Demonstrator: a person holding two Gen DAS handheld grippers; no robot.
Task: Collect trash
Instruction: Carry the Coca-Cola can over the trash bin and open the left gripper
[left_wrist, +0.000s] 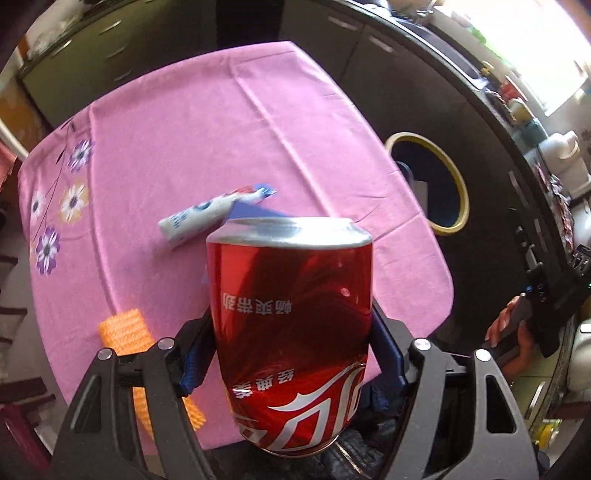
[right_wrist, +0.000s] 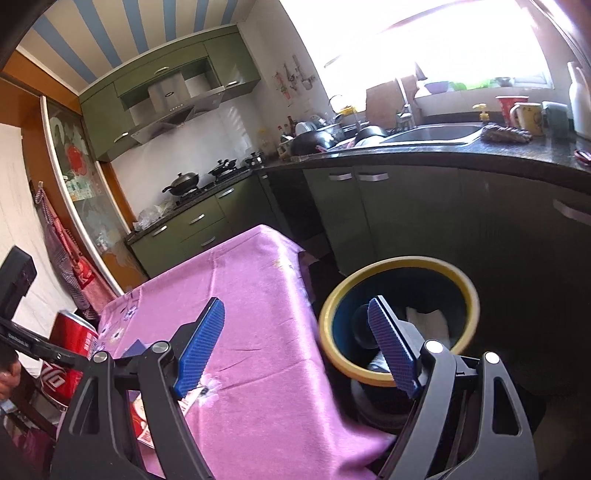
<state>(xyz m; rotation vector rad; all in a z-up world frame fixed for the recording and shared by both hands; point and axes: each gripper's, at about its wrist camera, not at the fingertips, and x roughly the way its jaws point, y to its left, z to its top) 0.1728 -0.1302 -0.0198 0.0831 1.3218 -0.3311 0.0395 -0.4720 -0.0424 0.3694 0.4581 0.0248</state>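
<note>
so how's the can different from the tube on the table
The can is red, wide and round; the tube is white with blue print, slim and flattened. The can is held between the left gripper's fingers, raised off the pink cloth; the tube lies on its side on that cloth, touched by no gripper. Both are trash not yet in the yellow-rimmed bin.

Daylight floods from the window (right_wrist: 443, 44), blown out white; fisheye edges bend, cabinets below stay dim.
</note>
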